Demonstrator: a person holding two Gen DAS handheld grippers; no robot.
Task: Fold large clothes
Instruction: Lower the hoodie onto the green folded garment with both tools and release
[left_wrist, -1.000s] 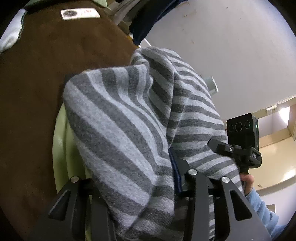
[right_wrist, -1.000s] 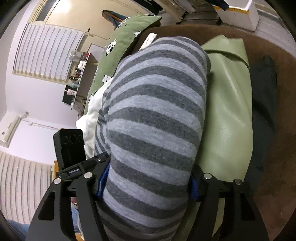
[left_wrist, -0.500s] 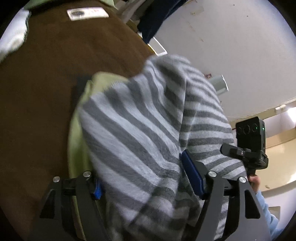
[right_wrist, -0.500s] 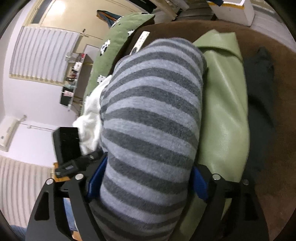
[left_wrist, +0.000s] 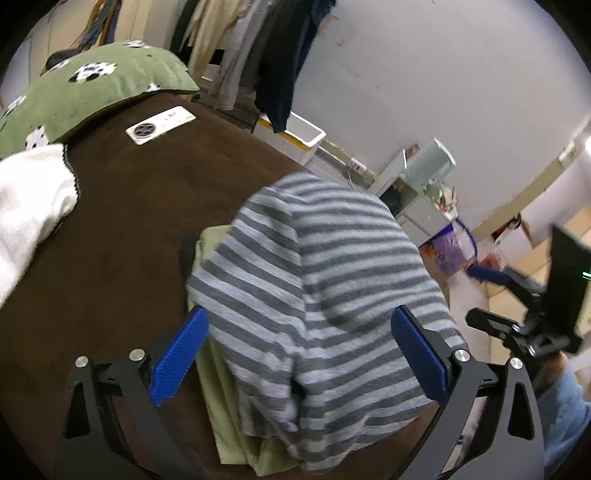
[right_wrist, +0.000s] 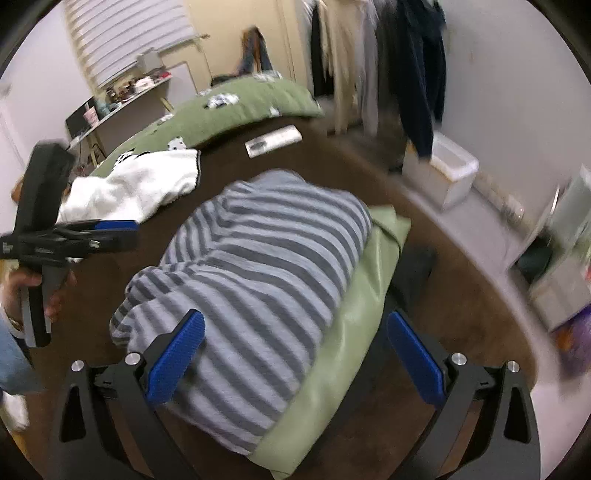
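A folded grey striped sweater (left_wrist: 314, 288) lies on top of a folded light green garment (left_wrist: 229, 402), on the brown blanket (left_wrist: 122, 229). The same stack shows in the right wrist view, sweater (right_wrist: 258, 288) over green garment (right_wrist: 354, 332). My left gripper (left_wrist: 299, 343) is open, its blue pads either side of the sweater and above it. My right gripper (right_wrist: 291, 350) is open and empty, hovering over the near end of the stack. The left gripper also shows in the right wrist view (right_wrist: 110, 232).
A white garment (right_wrist: 140, 184) lies on the blanket to the left. A green cow-print pillow (left_wrist: 85, 88) and a white remote (left_wrist: 159, 125) sit at the far end. Clothes hang on a rack (right_wrist: 388, 55). A white box (right_wrist: 450, 173) stands on the floor.
Both grippers have opened, let go of the striped sweater and pulled back upward. The sweater now rests on the green garment.
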